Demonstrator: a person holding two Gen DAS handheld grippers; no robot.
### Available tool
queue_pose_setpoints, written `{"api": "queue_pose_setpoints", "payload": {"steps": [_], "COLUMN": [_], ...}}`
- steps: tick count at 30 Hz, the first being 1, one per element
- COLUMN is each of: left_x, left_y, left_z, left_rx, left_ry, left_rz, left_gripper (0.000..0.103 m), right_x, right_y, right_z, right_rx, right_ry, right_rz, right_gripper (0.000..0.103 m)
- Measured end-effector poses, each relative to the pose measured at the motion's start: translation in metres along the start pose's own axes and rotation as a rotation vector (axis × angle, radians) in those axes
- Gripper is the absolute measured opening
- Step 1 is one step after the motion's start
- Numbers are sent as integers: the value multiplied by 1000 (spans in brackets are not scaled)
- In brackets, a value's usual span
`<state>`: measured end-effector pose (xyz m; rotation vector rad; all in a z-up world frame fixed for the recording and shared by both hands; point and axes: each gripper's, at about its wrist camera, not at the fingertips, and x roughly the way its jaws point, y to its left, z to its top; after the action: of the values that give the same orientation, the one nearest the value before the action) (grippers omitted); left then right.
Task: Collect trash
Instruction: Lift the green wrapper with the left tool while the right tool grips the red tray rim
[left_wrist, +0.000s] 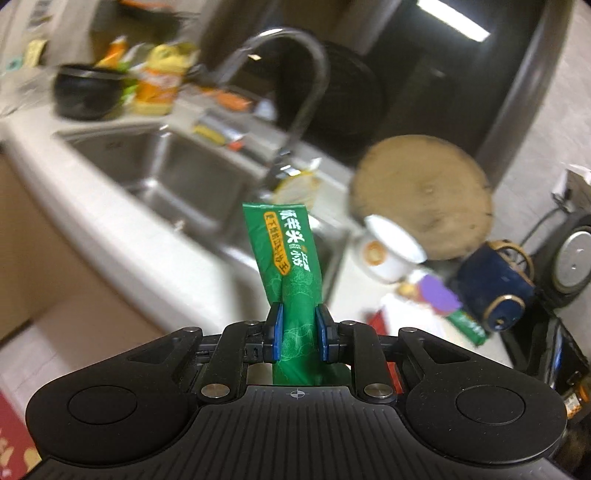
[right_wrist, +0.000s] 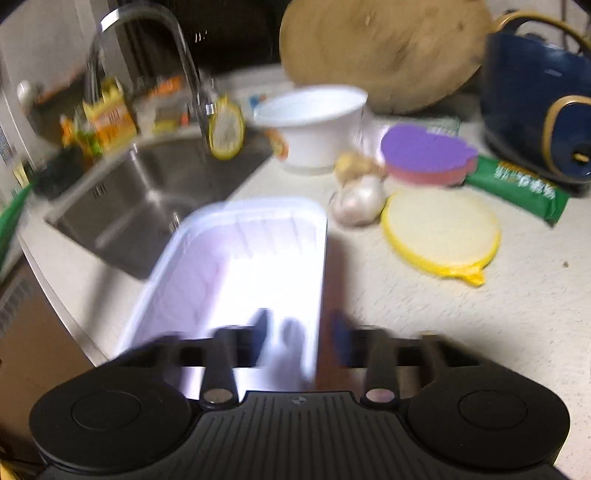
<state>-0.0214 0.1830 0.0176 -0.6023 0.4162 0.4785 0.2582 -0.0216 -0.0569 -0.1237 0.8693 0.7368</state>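
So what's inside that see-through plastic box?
The see-through rectangular plastic box looks empty: only its ribbed floor shows. Its near end is hidden behind the blurred right tongs, so something small there can't be ruled out.

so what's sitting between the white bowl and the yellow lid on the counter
In the right wrist view, a garlic bulb lies between the white bowl and the yellow lid, with a blurred tan lump just above it.

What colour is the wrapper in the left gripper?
Green, with white and yellow lettering; the wrapper shows best in the left wrist view.
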Motion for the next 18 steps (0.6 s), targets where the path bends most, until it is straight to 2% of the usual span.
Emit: {"api": "queue_pose_setpoints", "payload": {"steps": [6,11,14,18], "left_x": [-15,-15,0,34], "left_y": [63,120,144,162], "left_z": [-22,-41,-58,-105], "left_rx": [2,6,21,11], "left_ry": [85,195,340,577], "left_rz": [83,163,142,59], "left_gripper": [22,22,22,22], "right_x": [-36,-68,-74,-65], "right_y": [36,82,109,134], "right_z": [-15,-45,-73,-117], "right_rx": [-38,-87,-99,-105], "right_ry": [-36,-26,31,138], "right_rz": [-12,41,76,71], "right_gripper": [6,5,5,5]}}
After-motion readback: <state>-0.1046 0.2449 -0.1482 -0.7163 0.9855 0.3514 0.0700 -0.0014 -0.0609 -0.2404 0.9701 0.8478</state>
